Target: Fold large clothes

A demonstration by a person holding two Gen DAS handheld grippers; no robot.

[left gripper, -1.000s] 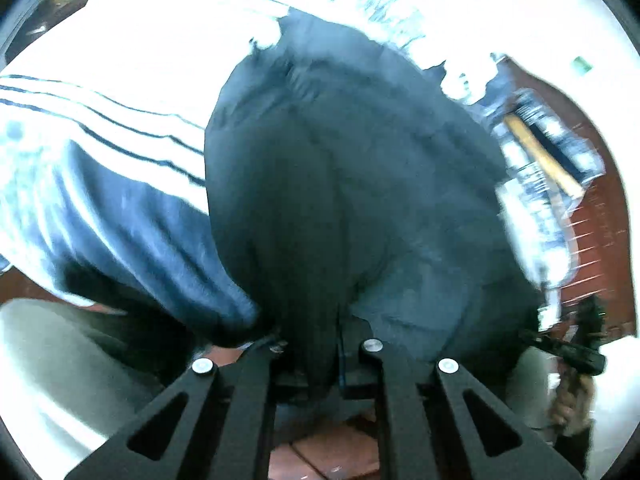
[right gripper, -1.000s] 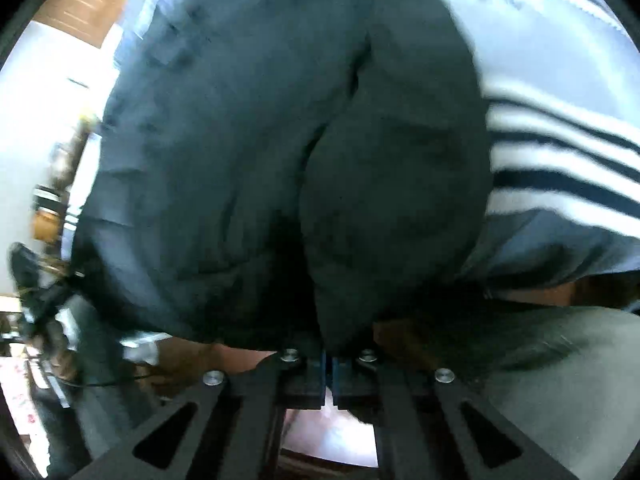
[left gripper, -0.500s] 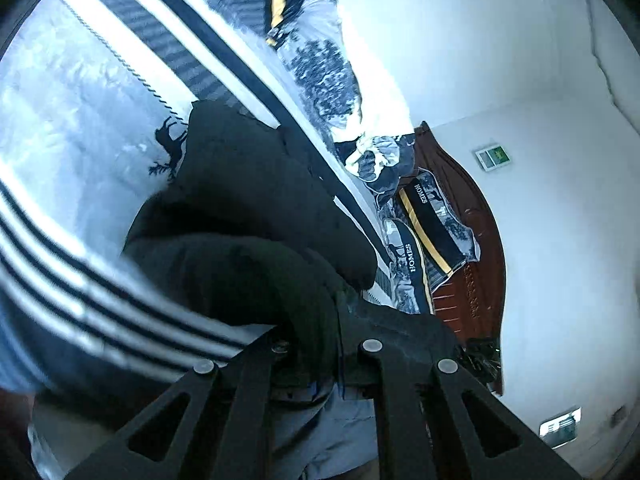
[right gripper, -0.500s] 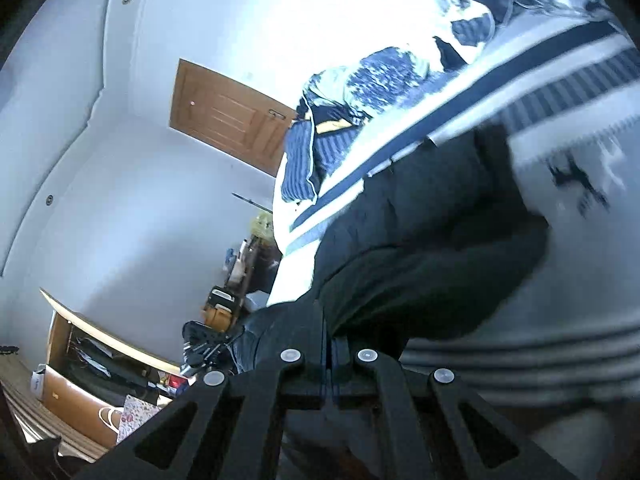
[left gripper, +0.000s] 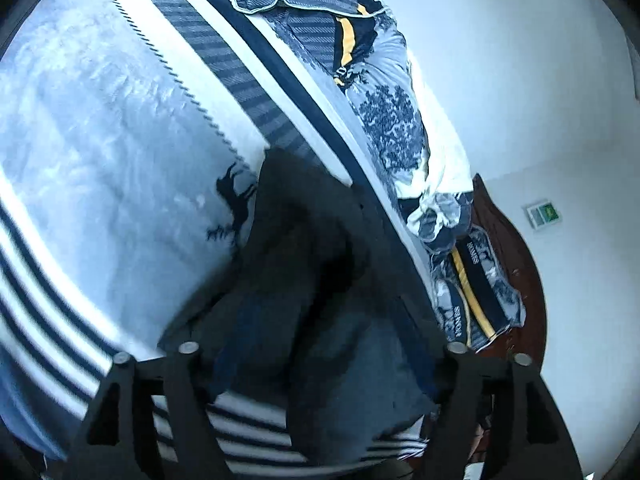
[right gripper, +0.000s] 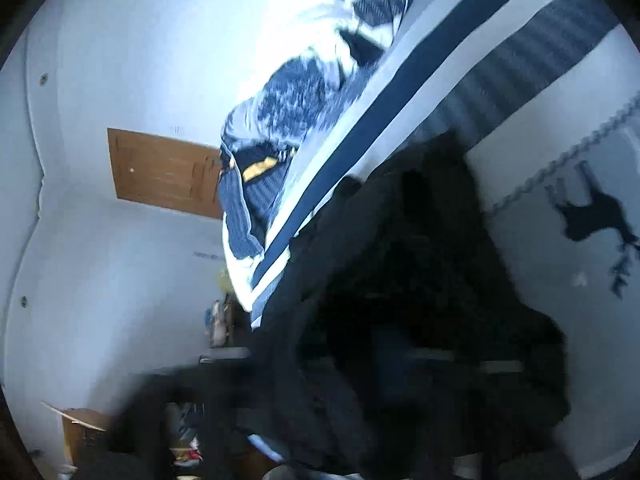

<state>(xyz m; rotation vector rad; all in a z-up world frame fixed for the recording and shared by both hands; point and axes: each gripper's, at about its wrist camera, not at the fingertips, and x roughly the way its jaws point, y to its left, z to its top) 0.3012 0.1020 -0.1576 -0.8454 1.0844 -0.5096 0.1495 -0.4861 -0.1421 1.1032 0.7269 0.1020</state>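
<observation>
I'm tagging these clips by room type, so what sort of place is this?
Most likely a bedroom in a home. A bed with a striped, deer-print cover fills the view, bunched blue patterned bedding lies along its far side against a dark wooden headboard, and a wooden door is set in the white wall.

Both fisheye views bend strongly at their dark rims. Cool daylight glares off the white wall; the dark garment is underexposed. The right wrist view is motion-blurred, its lower part murky.
</observation>
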